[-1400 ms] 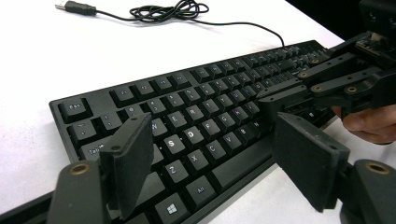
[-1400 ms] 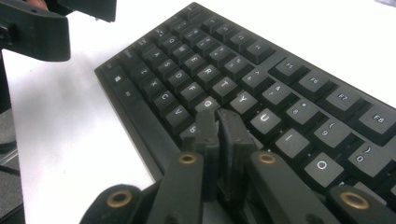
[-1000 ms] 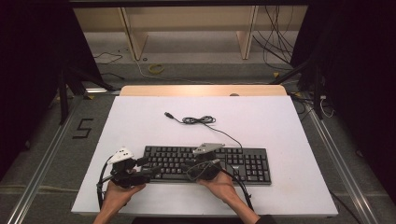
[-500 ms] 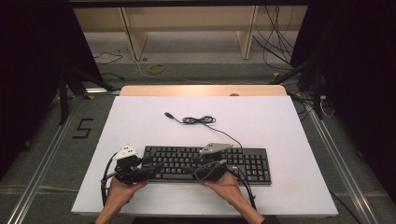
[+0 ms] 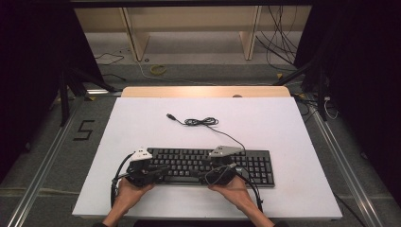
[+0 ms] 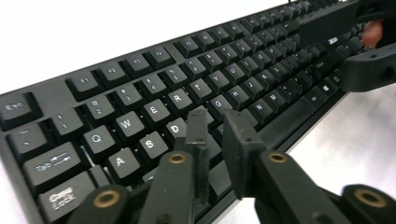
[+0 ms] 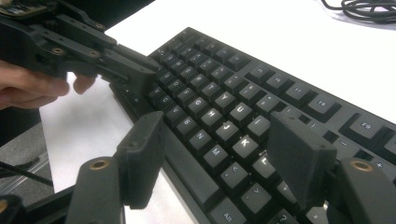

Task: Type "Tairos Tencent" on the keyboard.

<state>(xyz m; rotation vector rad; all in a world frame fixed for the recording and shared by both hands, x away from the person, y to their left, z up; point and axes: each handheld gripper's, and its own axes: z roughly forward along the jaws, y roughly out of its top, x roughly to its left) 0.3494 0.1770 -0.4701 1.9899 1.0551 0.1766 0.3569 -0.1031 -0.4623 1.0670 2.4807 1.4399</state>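
Keyboard: the black keyboard (image 5: 208, 164) is lying flat on the white table (image 5: 283, 127), near the edge closest to the person, its long side running across the table; its cable (image 5: 203, 122) is trailing away over the table toward the far side, partly bunched in a loose coil, the plug end lying free on the white surface

Left gripper: the left gripper (image 5: 161, 169) is hovering over the left end of the keyboard, held in the person's left hand (image 5: 130, 194); in the left gripper view its jaws are standing close together with only a slim gap between them, having just been closing, and nothing is sitting between them; their tips (image 6: 215, 122) are lying just above the keys around D, F and G; whether they are touching a key I cannot tell

Right gripper: the right gripper (image 5: 204, 176) is sitting over the middle of the keyboard, held in the right hand (image 5: 236, 191); in the right gripper view its jaws are standing wide apart, having just been opening; the keys around M and K are showing in the gap (image 7: 219, 154), with no key pinched; one jaw is hanging over the keyboard's near edge, the other over the keys

Grippers together: the two are pointing toward each other along the keyboard's near rows, near but apart
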